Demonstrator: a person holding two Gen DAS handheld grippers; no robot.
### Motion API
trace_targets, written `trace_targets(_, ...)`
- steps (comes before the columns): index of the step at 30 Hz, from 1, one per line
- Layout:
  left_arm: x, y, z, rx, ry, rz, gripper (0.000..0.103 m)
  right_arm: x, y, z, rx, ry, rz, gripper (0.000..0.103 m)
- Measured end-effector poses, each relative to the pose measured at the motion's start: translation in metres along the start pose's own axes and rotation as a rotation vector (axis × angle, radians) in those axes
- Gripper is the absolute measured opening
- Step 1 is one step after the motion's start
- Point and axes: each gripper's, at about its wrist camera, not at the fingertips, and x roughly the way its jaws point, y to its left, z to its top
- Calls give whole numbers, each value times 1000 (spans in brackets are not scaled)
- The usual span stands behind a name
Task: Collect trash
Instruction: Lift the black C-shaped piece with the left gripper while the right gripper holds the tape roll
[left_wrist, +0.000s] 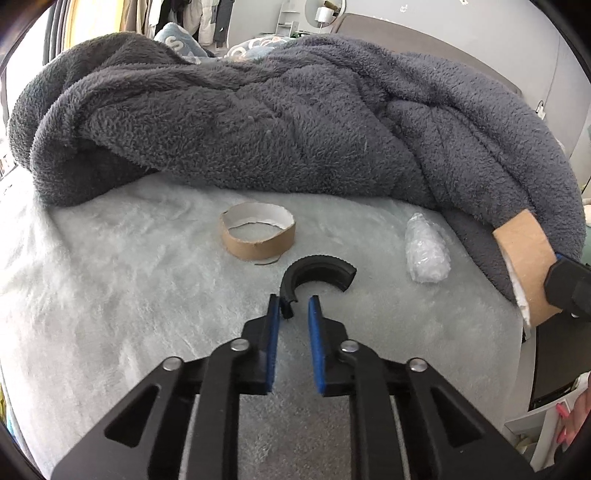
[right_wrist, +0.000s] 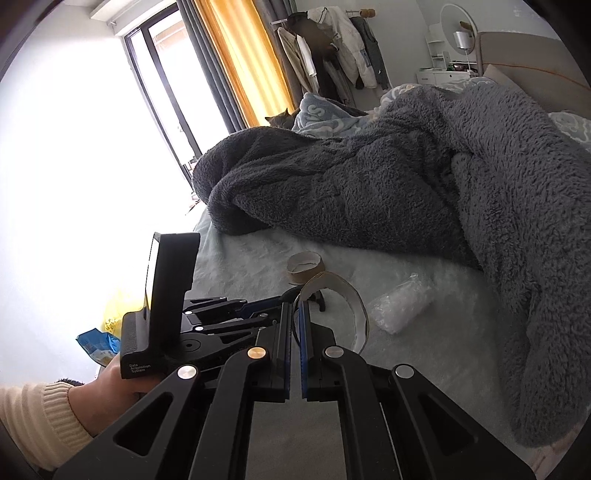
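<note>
A black curved half-ring (left_wrist: 317, 269) lies on the pale fleece bed sheet (left_wrist: 110, 258). My left gripper (left_wrist: 293, 304) is shut on its near end, which sits against the left pad. In the right wrist view the left gripper (right_wrist: 284, 301) is low at centre, in a hand with a cream sleeve. My right gripper (right_wrist: 295, 310) is shut on the wall of a brown cardboard ring (right_wrist: 332, 288). From the left wrist, that held cardboard ring (left_wrist: 524, 266) and the right gripper (left_wrist: 554, 273) hang at the right edge. A second cardboard ring (left_wrist: 258, 236) and a crumpled clear plastic bundle (left_wrist: 428, 251) rest on the sheet.
A thick dark grey blanket (left_wrist: 295, 122) is heaped across the far half of the bed and down its right side. A cat (right_wrist: 280, 118) sits behind it near the window. On the floor at left are a yellow bag (right_wrist: 114, 310) and a blue packet (right_wrist: 96, 343).
</note>
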Motion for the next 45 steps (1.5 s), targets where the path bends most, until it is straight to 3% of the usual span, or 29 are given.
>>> trace_targets(4,-3,0,-4,20,-4,0,17,-10,-4,-4,24,-13,-3,4)
trace_targets(6,-5,1,-7,13,-7,0,32,-11,-7,-6,33,-10,-6,4)
trace_targets(7,-5,3,-8,3,-13,4,47,-11,-7,-6,34,-9,-7,4)
trace_targets(8,-5,3,-8,-2,-19,4,56,-11,-7,-7,35,-8,-8,4)
trace_targets(11,-4,4,-5,-32,-33,-31,71,-10,-9,-7,37,-9,-8,4)
trace_targets(14,2,2,0,-51,-39,-52,73,-7,-11,-6,44,-9,-9,4)
trace_targets(16,10,-3,5,-46,-28,-50,70,-5,-13,-7,43,-5,-10,4)
trace_targets(23,28,-12,13,-24,11,-46,43,3,-17,-8,44,14,-13,4)
trace_targets(26,27,-6,13,-40,15,-54,15,5,-14,-7,39,15,-12,4)
trace_targets(29,19,-1,12,-46,8,-65,13,7,-11,-7,33,17,-13,4)
trace_targets(37,-10,-10,-3,66,-11,-9,12,2,2,-3,52,-11,-1,4)
trace_targets(45,-40,11,-17,45,-15,10,12,0,35,-1,37,-27,28,4)
